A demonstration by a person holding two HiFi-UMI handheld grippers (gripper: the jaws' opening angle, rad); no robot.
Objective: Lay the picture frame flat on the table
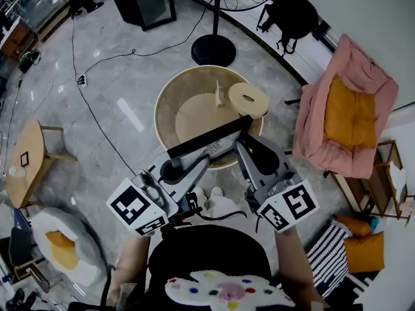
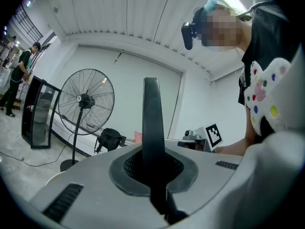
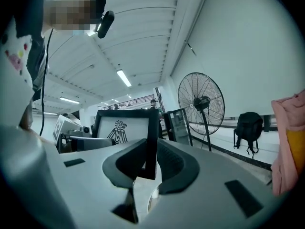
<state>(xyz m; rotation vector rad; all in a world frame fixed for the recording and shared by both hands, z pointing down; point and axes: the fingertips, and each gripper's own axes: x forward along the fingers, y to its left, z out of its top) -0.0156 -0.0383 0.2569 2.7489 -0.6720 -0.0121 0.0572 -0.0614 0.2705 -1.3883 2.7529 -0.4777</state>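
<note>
A: And the round table (image 1: pixel 162 102)?
B: It's below, with the black picture frame (image 1: pixel 207 138) held up on edge over its near rim.
A: Who has it?
B: The left gripper (image 1: pixel 172 169) is clamped on one end. The right gripper (image 1: pixel 249 142) is closed on the other.

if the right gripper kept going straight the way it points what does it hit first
The picture frame: its black side bar already stands between the jaws of the right gripper, so any push forward would bear on the frame at once.
</note>
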